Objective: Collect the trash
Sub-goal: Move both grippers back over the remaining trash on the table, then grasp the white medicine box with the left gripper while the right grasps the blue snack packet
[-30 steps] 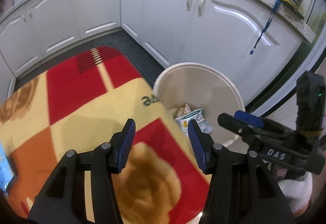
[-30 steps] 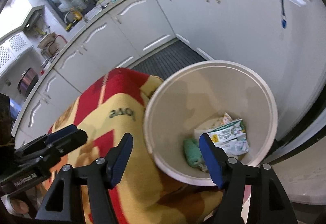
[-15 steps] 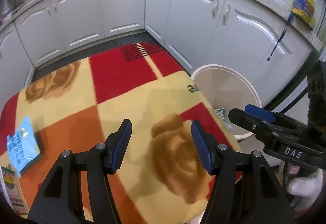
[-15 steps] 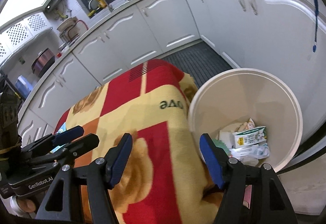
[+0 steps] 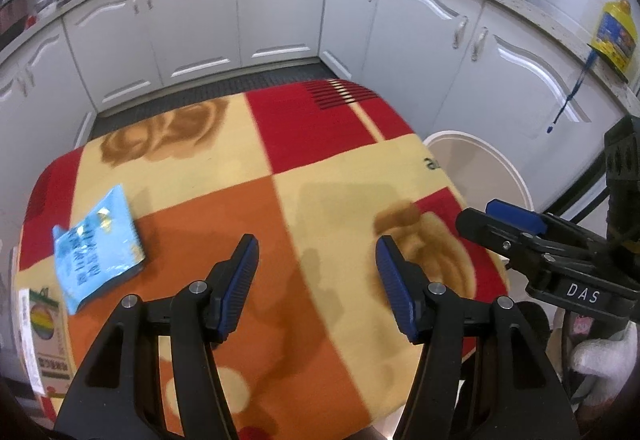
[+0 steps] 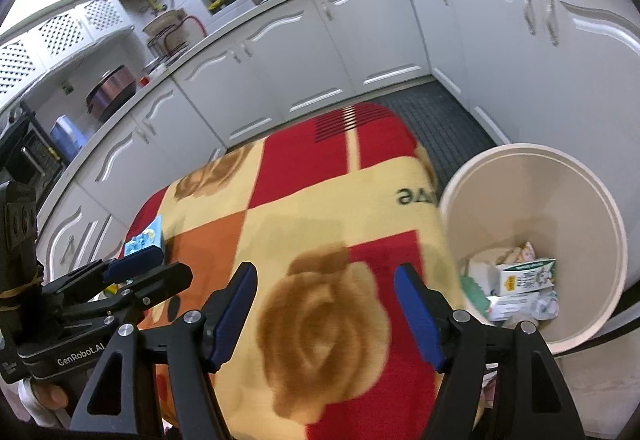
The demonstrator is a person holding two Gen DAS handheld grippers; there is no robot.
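Above blanket [image 5: 320,224], both tongs [image 5: 316,280] agape

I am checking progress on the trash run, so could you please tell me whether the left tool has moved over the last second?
Yes. The left tool has swung away from the bin, which slid from centre to right edge, toward the blue packet.

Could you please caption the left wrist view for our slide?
Open left gripper above patterned blanket; blue packet at left.
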